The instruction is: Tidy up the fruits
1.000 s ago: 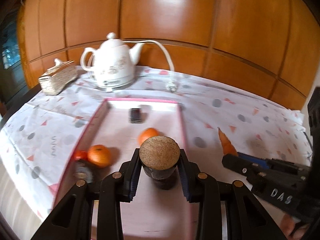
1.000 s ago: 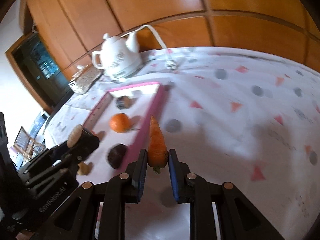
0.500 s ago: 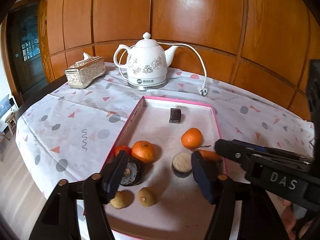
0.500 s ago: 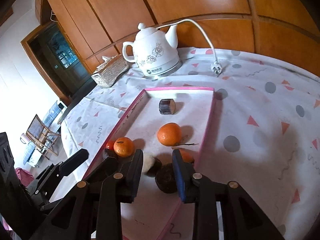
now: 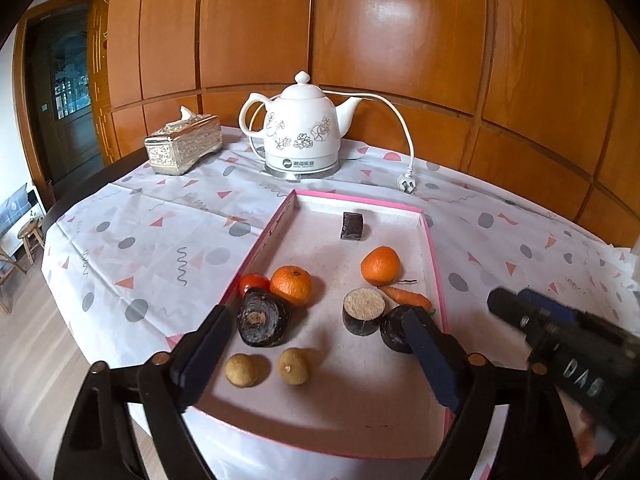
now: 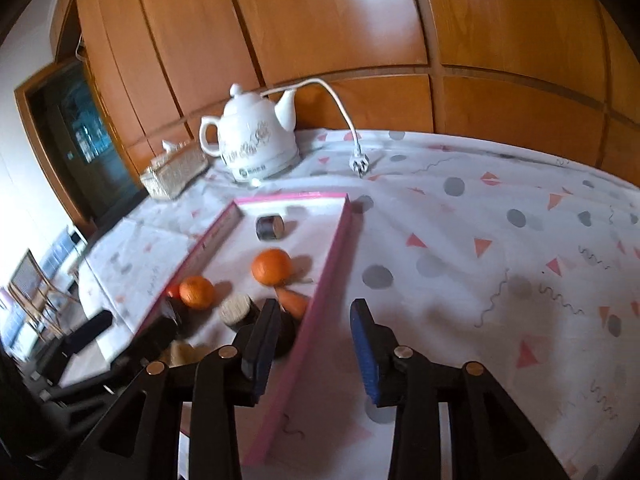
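While your left gripper (image 5: pixel 316 354) hangs over the near end of the pink tray (image 5: pixel 262 240), its jaws have just been opening and now stand wide with nothing between the pads — the fruit lies on the tray floor beyond them. Going from the left in the left wrist view: a small red tomato (image 5: pixel 253 285) sits at the tray's 9 o'clock edge, touching an orange (image 5: pixel 291 285); a dark charred-looking lump (image 5: pixel 262 317) lies just below them, and two small tan round fruits (image 5: pixel 266 368) rest toward 6 o'clock. Near the middle stands a dark cylinder with a pale cut top (image 5: pixel 363 311), another dark piece (image 5: pixel 394 334) beside it at 4 o'clock, partly behind your finger. A second orange (image 5: pixel 380 265) and a carrot (image 5: pixel 406 297) lie near the 3 o'clock wall; a small dark block (image 5: pixel 352 225) sits alone toward 12 o'clock.

Your right gripper (image 6: pixel 314 340) straddles the tray's right wall; its jaws have just been opening too, parted with nothing pressed between them, the carrot just ahead of the left finger.

Past the tray, a tissue box (image 5: pixel 183 149) stands at 10 o'clock and a white kettle (image 5: pixel 301 132) at 12 o'clock on the patterned cloth (image 5: pixel 140 220).
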`<state>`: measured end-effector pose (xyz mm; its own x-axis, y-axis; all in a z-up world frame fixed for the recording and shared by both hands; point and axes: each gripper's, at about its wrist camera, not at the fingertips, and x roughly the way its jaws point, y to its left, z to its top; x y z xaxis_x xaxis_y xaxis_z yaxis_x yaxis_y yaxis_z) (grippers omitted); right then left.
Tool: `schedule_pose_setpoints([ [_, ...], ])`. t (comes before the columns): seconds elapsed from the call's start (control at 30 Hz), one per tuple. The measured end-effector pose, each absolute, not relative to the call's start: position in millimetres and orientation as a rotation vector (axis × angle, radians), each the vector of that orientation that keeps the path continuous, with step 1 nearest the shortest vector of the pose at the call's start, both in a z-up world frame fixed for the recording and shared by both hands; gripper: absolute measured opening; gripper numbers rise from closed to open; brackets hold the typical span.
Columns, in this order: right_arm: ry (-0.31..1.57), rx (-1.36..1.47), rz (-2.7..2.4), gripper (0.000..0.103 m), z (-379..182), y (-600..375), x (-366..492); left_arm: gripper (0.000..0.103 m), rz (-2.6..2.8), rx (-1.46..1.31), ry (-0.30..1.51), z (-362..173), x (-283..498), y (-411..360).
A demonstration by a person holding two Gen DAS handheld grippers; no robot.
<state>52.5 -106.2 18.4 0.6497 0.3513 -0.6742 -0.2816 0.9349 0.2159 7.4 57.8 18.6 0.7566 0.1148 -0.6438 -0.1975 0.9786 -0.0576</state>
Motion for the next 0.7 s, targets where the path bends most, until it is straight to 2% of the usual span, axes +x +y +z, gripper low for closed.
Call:
schedule_pose_setpoints([
  [0.17, 0.794, 0.027, 0.338, 0.037, 7, -99, 41, 0.102, 0.183, -0.133, 0.671, 23, -2, 59],
  [0.7, 0.801, -0.014, 0.333, 0.037, 0, -96, 31, 0.103, 0.228, -0.116, 0.655, 28, -8, 63],
])
